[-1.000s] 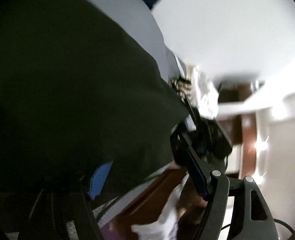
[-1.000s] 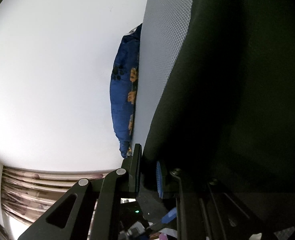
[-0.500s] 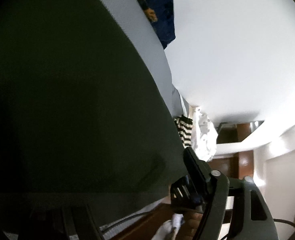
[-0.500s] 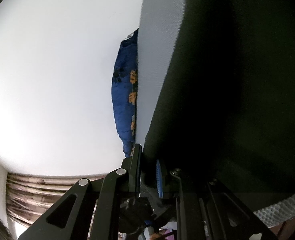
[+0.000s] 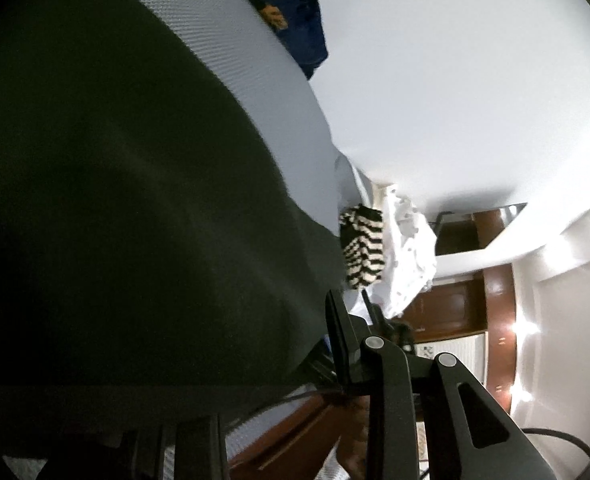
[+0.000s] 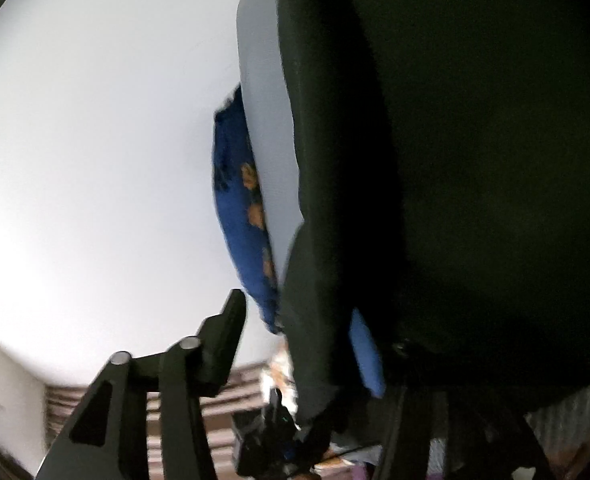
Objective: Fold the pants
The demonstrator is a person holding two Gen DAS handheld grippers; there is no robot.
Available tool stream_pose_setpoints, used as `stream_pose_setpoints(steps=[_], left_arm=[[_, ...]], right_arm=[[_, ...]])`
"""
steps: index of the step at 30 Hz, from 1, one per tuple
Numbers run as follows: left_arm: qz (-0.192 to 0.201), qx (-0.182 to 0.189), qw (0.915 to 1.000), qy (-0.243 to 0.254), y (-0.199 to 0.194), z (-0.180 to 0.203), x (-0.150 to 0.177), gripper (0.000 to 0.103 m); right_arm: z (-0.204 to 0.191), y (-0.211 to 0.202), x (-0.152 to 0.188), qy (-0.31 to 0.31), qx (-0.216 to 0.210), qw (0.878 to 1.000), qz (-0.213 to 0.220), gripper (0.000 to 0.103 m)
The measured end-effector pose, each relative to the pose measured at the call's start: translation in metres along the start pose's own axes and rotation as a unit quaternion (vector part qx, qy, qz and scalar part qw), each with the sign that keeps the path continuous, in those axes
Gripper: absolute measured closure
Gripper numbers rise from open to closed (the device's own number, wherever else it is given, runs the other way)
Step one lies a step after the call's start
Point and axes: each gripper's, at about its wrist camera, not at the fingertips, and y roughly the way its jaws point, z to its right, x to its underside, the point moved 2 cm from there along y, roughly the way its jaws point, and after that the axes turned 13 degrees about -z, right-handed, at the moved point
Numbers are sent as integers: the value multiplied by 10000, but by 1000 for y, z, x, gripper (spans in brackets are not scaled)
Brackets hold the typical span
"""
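Left gripper [image 5: 315, 344] closing on dark pants [image 5: 135, 200] edge, right gripper [image 6: 295, 344] opening with pants edge [image 6: 315, 320] between, grey mattress [image 5: 255, 80] seen underneath.

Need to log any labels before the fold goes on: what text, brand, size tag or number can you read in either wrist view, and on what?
None readable in either view.
Dark pants: no tag or print visible.
Blue cushion: orange pattern only, no letters.
Striped cloth: stripes, no text.
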Motion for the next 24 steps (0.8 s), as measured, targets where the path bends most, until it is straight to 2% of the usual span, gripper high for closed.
stream_pose_setpoints(steps=[3, 5, 7, 9, 12, 15, 19, 22, 24], left_arm=[[-17, 99, 9999, -89, -5, 0, 3, 73], [5, 228, 9995, -216, -10, -2, 3, 73], [11, 336, 9991, -251, -11, 1, 3, 73], [3, 374, 9991, -200, -10, 6, 3, 73], [-56, 400, 9991, -91, -9, 12, 4, 73], [-136, 362, 9992, -80, -7, 12, 4, 73], [-250, 269, 9993, -53, -5, 12, 5, 73], [-294, 290, 9991, -92, -5, 10, 5, 73], [-312, 335, 9989, -141, -5, 11, 4, 73]], right_arm=[[-6, -7, -17, -102, -95, 9996, 254, 51], [-12, -13, -29, -172, -295, 9988, 358, 43], [-16, -20, -37, -201, -380, 9977, 519, 41], [-23, -30, -43, -306, -549, 9955, 715, 36], [-34, -38, -47, -525, -578, 9934, 841, 35], [-40, -42, -49, -620, -535, 9924, 916, 35], [-55, -57, -47, -879, -438, 9858, 1360, 35], [-62, -65, -47, -970, -464, 9850, 1352, 35], [-57, -72, -41, -868, -171, 9886, 1218, 33]])
